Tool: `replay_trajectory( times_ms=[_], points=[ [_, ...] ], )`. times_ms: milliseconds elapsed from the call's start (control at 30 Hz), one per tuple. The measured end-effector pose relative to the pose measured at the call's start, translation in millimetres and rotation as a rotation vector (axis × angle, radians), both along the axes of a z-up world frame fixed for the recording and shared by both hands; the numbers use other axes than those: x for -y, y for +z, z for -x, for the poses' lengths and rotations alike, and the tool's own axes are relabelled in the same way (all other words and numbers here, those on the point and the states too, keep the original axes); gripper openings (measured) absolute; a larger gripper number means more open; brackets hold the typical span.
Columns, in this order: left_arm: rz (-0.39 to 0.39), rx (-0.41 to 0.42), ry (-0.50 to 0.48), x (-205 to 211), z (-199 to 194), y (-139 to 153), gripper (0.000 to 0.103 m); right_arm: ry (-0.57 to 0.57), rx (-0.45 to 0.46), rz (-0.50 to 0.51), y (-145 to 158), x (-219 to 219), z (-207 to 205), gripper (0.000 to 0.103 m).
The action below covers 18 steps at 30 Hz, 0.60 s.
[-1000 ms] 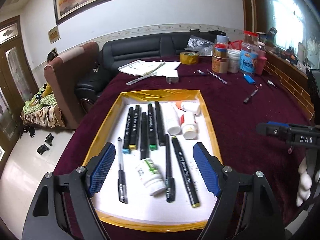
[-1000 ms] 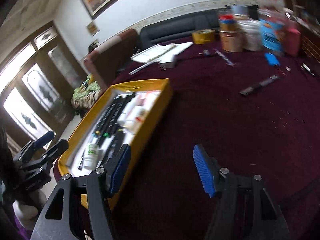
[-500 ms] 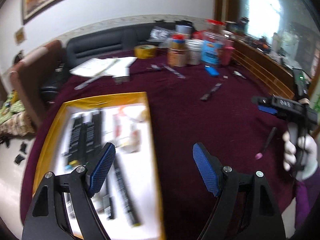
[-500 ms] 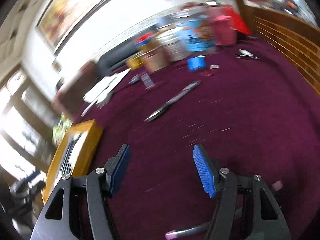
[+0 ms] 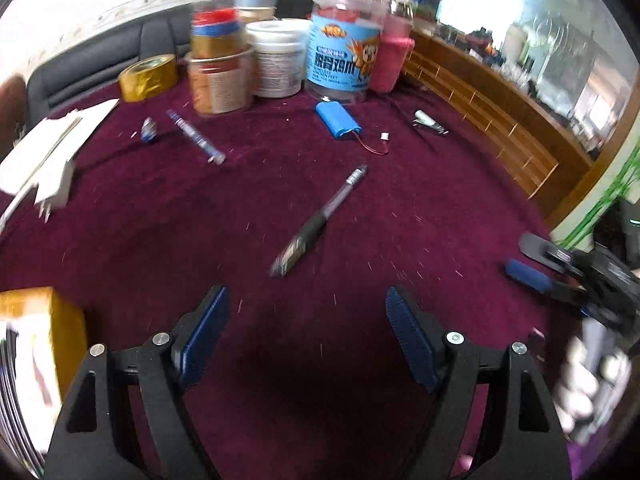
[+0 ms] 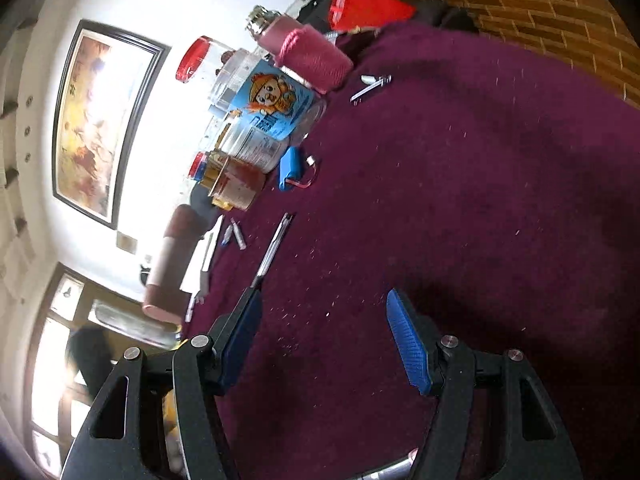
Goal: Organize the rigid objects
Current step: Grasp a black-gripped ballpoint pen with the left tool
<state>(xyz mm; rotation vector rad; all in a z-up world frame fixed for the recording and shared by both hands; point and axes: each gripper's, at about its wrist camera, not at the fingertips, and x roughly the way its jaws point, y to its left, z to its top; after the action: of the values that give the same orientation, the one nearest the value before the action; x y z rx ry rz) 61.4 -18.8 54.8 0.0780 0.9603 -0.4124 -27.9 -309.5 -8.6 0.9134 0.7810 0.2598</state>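
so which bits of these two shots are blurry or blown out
Left wrist view: the gloved hand at the right edge and the yellow tray corner are smeared by motion, and the pen is soft. Right wrist view: heavily tilted, the wall behind the jars is overexposed white.

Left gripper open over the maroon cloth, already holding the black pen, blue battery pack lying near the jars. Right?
Not quite. The left gripper is open but empty: the black pen lies on the cloth ahead of its fingers, as the left wrist view shows. The battery pack does lie near the jars.
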Motion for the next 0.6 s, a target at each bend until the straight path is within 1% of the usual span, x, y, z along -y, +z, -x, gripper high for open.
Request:
replay_trajectory(
  times_ms=[33, 100, 267, 333, 367, 400, 433, 467, 533, 600],
  points=[
    [-0.029, 0.008, -0.005, 10, -10, -5, 0.080, 0.003, -0.005, -0.010, -2, 0, -1, 0.060],
    [-0.060, 0.010, -0.023, 24, -26, -14, 0.080, 0.013, -0.017, -0.026, -6, -1, 1, 0.060],
    [-0.132, 0.042, -0.065, 47, -52, -28, 0.080, 0.010, -0.028, -0.032, -8, 1, 0, 0.060],
    [-0.177, 0.043, -0.078, 56, -61, -36, 0.074, 0.008, -0.031, -0.031, -9, 1, -1, 0.060],
    [-0.184, 0.039, -0.084, 57, -63, -39, 0.051, 0.009, -0.032, -0.027, -9, 1, -2, 0.060],
    [-0.159, 0.040, -0.088, 57, -63, -37, 0.026, 0.010, -0.033, -0.022, -10, 1, -2, 0.060],
    [-0.124, 0.019, -0.101, 57, -63, -36, 0.022, 0.010, -0.035, -0.017, -10, 1, -3, 0.060],
    [-0.112, 0.009, -0.105, 59, -61, -35, 0.015, 0.010, -0.036, -0.010, -10, 1, -3, 0.060],
    [-0.169, 0.050, -0.113, 62, -50, -34, 0.011, 0.013, -0.037, 0.004, -9, -1, -5, 0.060],
    [-0.157, 0.028, -0.122, 54, -37, -35, 0.008, 0.014, -0.036, 0.010, -9, -1, -5, 0.060]
  ],
)
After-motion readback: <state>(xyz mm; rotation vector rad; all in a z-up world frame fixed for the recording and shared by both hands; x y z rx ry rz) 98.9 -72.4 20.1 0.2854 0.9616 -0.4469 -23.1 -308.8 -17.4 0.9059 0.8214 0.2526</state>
